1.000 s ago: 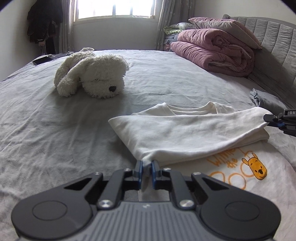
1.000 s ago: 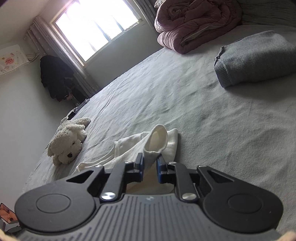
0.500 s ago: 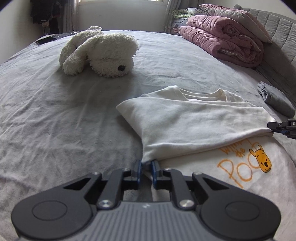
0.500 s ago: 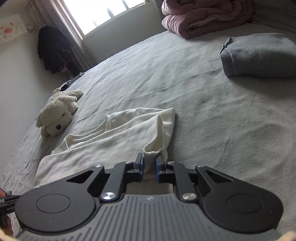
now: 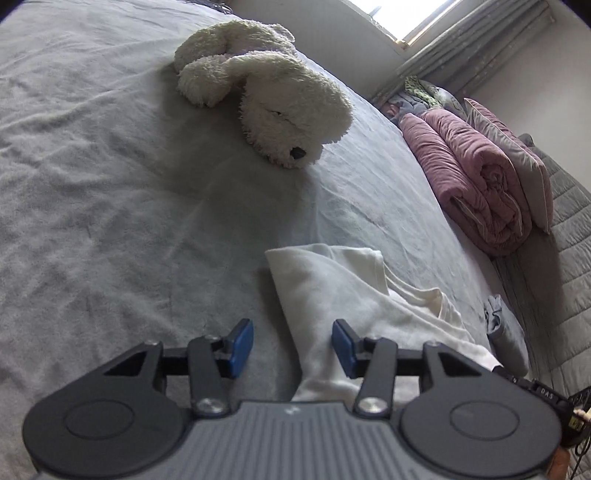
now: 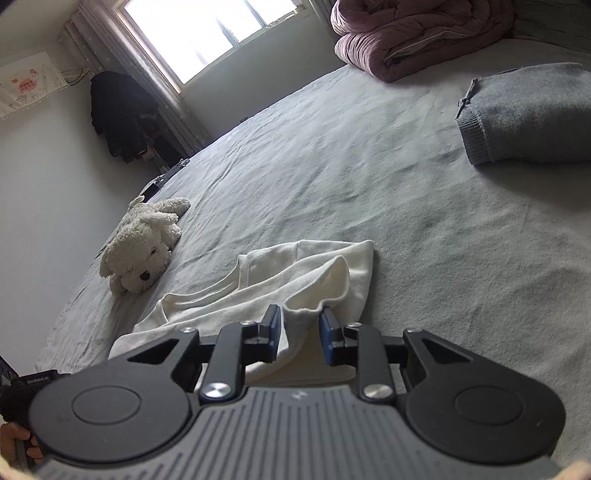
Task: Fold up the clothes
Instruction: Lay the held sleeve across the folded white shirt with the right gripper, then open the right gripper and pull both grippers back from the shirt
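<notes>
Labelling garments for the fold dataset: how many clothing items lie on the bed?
2: a cream cotton T-shirt at the near edge, a folded grey knit sweater at far right. Dark clothes hang by the window; others may be hidden.

Daylight from one window, soft and cool, fisheye bend all round.

The window (image 6: 207, 35) in the upper left of the right wrist view is blown out to pure white, and its light falls away across the grey bed (image 6: 332, 155), picking out every crease in low relief. In the left wrist view only a bright sliver of it shows at the upper right, and the plush dog (image 5: 266, 92) throws a soft shadow toward the lower frame. Both views stay fairly sharp in the middle and a little soft toward the rim. Straight lines bow hard at the edges and the corners go black. No glare on the dark hand-held gripper bodies along the bottom, only dull sheen.
</notes>
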The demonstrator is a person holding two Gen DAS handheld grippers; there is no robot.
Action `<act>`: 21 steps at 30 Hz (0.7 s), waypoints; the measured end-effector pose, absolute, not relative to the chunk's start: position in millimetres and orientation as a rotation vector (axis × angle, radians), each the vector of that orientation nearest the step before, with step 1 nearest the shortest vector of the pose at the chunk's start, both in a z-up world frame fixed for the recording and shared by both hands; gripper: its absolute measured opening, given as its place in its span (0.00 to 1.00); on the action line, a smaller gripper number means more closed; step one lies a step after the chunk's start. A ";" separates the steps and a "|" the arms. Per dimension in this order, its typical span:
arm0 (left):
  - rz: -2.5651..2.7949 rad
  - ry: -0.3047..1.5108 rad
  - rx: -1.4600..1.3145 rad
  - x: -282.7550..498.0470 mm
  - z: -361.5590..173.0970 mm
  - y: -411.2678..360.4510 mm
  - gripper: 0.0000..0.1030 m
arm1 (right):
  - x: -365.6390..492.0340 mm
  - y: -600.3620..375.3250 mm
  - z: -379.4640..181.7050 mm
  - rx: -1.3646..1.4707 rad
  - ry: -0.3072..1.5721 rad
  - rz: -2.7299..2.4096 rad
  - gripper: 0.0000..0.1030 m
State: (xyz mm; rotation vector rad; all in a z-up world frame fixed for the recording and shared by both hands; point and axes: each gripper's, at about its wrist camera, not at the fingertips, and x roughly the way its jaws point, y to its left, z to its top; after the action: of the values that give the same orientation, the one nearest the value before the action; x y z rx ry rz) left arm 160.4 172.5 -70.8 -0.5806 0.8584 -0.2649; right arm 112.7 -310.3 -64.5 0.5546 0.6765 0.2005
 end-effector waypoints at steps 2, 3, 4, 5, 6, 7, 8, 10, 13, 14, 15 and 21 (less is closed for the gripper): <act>-0.260 0.840 -0.615 164.4 -73.6 174.9 0.45 | 117.1 -314.3 -65.5 0.580 0.683 0.209 0.32; -0.257 0.833 -0.624 165.7 -74.1 174.8 0.42 | 119.5 -315.5 -65.9 0.585 0.686 0.213 0.33; -0.254 0.823 -0.632 168.0 -74.1 174.6 0.37 | 121.7 -316.5 -66.7 0.586 0.686 0.213 0.33; -0.252 0.818 -0.634 170.2 -73.9 173.4 0.34 | 124.0 -317.4 -67.5 0.586 0.686 0.211 0.33; -0.252 0.813 -0.633 172.2 -73.4 171.9 0.31 | 127.2 -318.4 -69.7 0.590 0.690 0.205 0.33; -0.252 0.807 -0.631 174.3 -72.7 170.6 0.26 | 129.9 -318.7 -72.2 0.593 0.693 0.198 0.33; -0.254 0.799 -0.629 176.1 -71.8 170.6 0.25 | 132.4 -318.8 -74.6 0.597 0.697 0.192 0.33; -0.253 0.782 -0.622 177.6 -68.8 167.9 0.22 | 135.6 -316.8 -77.6 0.584 0.697 0.183 0.24; -0.253 0.744 -0.610 177.9 -62.7 166.0 0.22 | 132.8 -312.7 -73.0 0.528 0.663 0.157 0.07; -0.254 0.730 -0.606 177.7 -60.4 166.1 0.22 | 130.4 -313.0 -71.0 0.525 0.644 0.151 0.06; -0.248 0.722 -0.598 177.9 -58.5 166.0 0.22 | 129.2 -314.3 -70.3 0.515 0.635 0.137 0.06; -0.259 0.680 -0.535 173.3 -48.1 163.7 0.22 | 130.2 -318.2 -78.2 0.489 0.667 0.099 0.08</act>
State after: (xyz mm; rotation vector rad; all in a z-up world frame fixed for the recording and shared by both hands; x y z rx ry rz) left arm 173.3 163.7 -48.1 -0.5355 0.6797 -0.2592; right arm 130.2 -318.2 -78.2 0.4892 0.6675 0.0989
